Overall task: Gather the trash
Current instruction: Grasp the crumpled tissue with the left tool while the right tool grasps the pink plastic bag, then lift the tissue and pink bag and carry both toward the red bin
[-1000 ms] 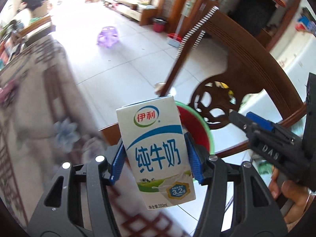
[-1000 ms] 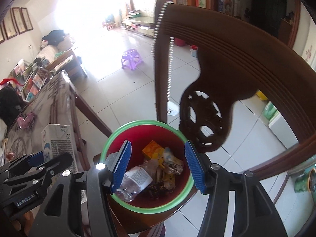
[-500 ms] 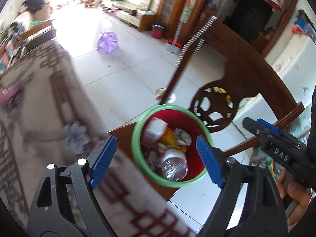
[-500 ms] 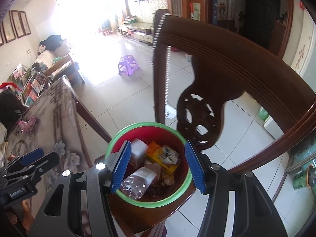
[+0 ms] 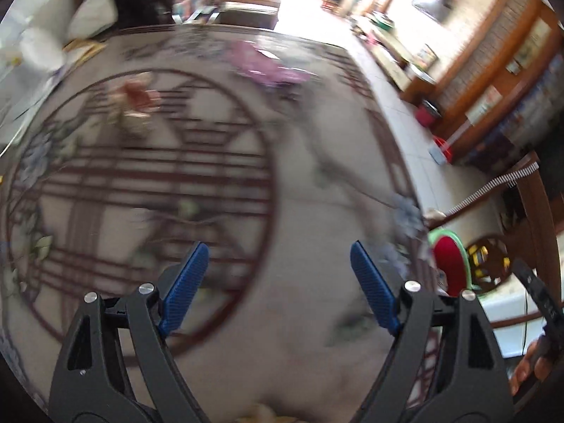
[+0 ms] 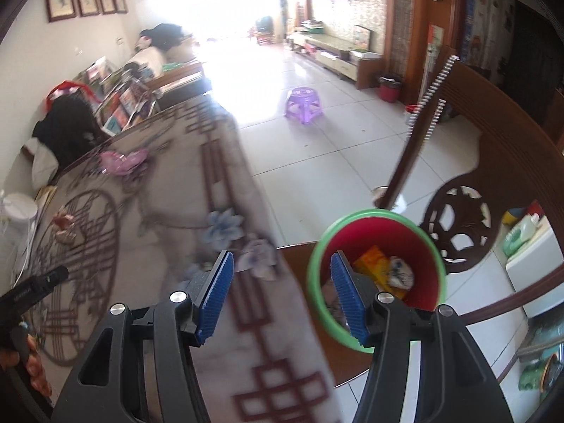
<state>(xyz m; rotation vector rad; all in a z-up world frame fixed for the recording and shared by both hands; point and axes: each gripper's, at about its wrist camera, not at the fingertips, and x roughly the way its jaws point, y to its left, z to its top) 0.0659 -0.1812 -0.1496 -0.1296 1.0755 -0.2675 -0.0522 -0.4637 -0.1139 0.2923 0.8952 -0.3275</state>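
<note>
From the left wrist, the left hand-held gripper (image 5: 278,278) hangs released, nothing between its jaws, which have just been opening, over the patterned tabletop (image 5: 299,183). The trash bin (image 5: 449,264) sits past the tabletop's right edge.

From the right wrist, the right hand-held gripper (image 6: 280,296) is released and empty above that tabletop edge. The bin (image 6: 375,275), holding trash (image 6: 384,269), stands on a chair seat (image 6: 299,250) beside it; open tiled floor (image 6: 335,155) lies beyond.
</note>
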